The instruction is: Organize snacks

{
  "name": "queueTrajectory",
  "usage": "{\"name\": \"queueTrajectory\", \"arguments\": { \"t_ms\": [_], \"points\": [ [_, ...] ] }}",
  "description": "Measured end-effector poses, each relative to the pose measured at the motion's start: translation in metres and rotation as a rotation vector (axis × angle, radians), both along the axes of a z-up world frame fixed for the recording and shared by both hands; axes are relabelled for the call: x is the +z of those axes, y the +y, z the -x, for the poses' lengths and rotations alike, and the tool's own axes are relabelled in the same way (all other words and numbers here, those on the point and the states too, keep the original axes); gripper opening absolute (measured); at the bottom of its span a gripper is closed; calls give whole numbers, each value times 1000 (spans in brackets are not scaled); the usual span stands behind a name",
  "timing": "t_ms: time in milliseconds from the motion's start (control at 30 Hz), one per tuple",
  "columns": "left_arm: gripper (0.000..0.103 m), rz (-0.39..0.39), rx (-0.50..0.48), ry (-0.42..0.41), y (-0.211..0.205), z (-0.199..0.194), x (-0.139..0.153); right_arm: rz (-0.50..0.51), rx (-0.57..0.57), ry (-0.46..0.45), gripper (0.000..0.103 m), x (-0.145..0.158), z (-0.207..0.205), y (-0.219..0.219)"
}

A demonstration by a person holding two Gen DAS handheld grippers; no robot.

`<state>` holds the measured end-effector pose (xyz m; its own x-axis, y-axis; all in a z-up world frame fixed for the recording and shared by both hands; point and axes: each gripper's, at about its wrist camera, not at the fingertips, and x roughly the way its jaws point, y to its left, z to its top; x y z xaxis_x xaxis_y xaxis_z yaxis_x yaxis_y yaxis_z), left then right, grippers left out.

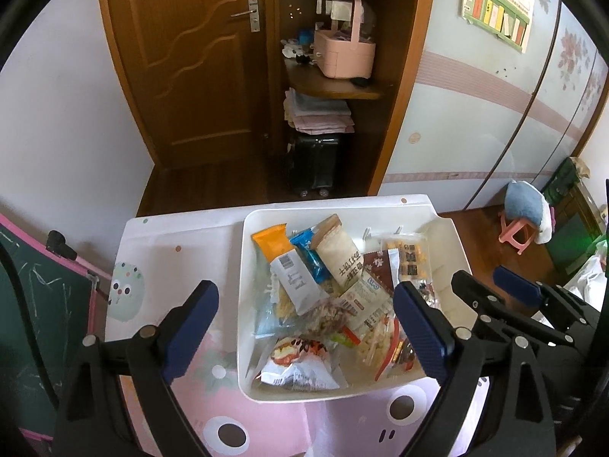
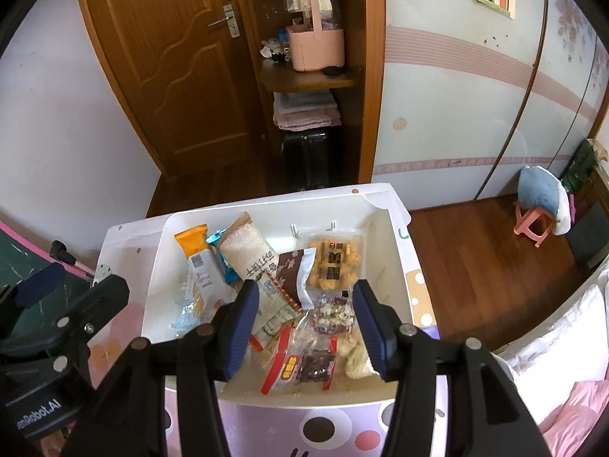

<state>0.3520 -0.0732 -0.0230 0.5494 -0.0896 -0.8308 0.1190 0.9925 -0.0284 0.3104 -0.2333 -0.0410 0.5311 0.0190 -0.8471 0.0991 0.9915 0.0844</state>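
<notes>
Since both tools are hovering over the white bin (image 1: 449, 240) with nothing in them, the step in hand looks like choosing the next packet to lift or shift. The left tool (image 1: 304, 327) is spread wide and empty; the right tool (image 2: 306, 323) is roughly half open, also empty, poised over the clear packet with the red label (image 2: 300, 358).

My two cents: go for an edge or a sealed seam rather than the puffy middle. These wrappers are thin, crinkly film, slick plastic that'll slide out of a lazy pinch (and the air-filled ones squash). The orange-and-white bar (image 1: 283, 262) and the tall beige packet (image 1: 340, 253) are flat and stiffish, so probably the easiest grabs. The crumpled silver bag (image 1: 298, 365) near the front wall is lumpy and looks awkward.

All the snacks sit jumbled and overlapping inside the bin, which is smooth hard plastic with rounded corners, resting on a cartoon-printed surface (image 1: 182, 251). Overlaps mean a careless lift could drag a neighbour along.
</notes>
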Motion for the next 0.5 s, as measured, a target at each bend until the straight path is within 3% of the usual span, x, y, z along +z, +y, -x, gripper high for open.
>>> {"name": "queueTrajectory", "arguments": {
  "t_ms": [500],
  "points": [
    [93,-19,25,30,17,58,-13,-9,14,11,52,-7,56,6]
  ]
}}
